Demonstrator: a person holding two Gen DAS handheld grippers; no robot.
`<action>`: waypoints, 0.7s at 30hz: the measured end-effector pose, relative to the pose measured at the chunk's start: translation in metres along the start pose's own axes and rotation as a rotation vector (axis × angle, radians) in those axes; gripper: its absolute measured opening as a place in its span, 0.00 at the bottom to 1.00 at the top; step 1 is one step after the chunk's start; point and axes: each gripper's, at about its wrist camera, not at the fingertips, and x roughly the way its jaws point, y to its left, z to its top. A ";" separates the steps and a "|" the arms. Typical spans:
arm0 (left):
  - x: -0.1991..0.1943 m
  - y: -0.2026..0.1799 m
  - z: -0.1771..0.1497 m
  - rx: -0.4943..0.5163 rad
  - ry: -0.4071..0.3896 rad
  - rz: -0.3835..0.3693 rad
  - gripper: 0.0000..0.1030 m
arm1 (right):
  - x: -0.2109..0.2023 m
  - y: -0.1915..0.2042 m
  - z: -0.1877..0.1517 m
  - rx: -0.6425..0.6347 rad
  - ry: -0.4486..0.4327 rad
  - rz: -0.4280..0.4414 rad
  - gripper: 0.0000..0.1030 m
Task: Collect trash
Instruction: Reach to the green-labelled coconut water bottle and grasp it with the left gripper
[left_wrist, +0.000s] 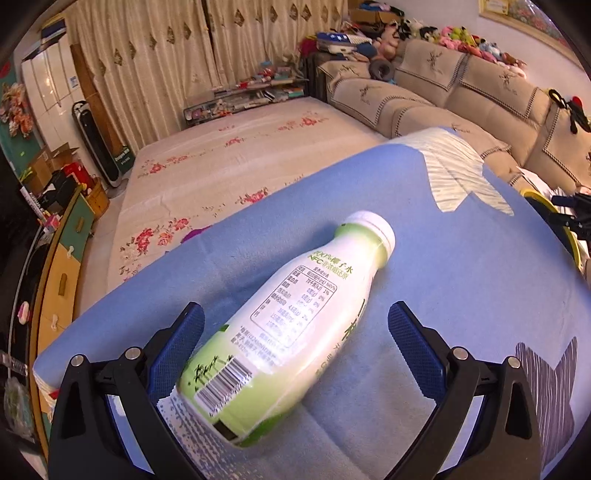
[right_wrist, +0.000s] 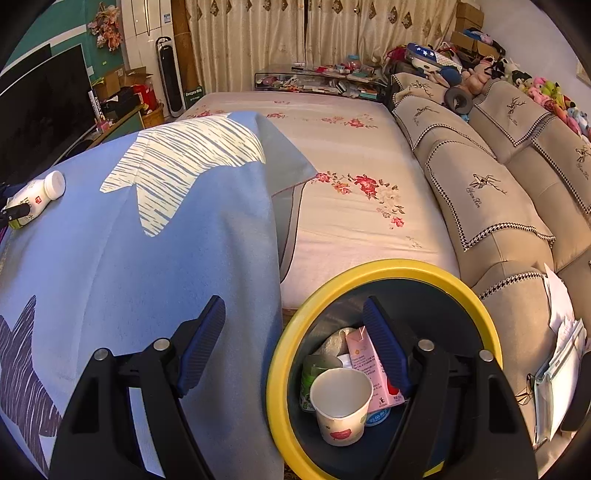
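A white and green plastic bottle (left_wrist: 291, 325) with a white cap lies on its side on the blue cloth (left_wrist: 461, 280). My left gripper (left_wrist: 295, 332) is open, with its jaws on either side of the bottle's lower body, not closed on it. The bottle also shows in the right wrist view (right_wrist: 35, 197), far left. My right gripper (right_wrist: 295, 328) is open and empty, above the edge of a yellow-rimmed bin (right_wrist: 280, 354). The bin holds a paper cup (right_wrist: 341, 402), a pink carton (right_wrist: 369, 365) and other trash.
The blue cloth (right_wrist: 147, 258) covers a raised surface beside a floral bed (right_wrist: 351, 192). A beige sofa (right_wrist: 498, 206) runs along the right, with papers (right_wrist: 561, 354) on it. A TV (right_wrist: 40, 110) and cabinet stand at left.
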 end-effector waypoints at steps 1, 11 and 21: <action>0.002 0.000 -0.001 0.005 0.009 -0.009 0.95 | 0.001 0.000 0.000 -0.001 0.003 -0.001 0.71; 0.014 -0.018 0.007 0.048 0.074 -0.034 0.90 | 0.013 0.006 0.002 -0.006 0.018 0.011 0.72; 0.022 -0.020 0.002 0.002 0.105 -0.031 0.57 | -0.005 0.009 -0.001 0.000 -0.020 0.040 0.72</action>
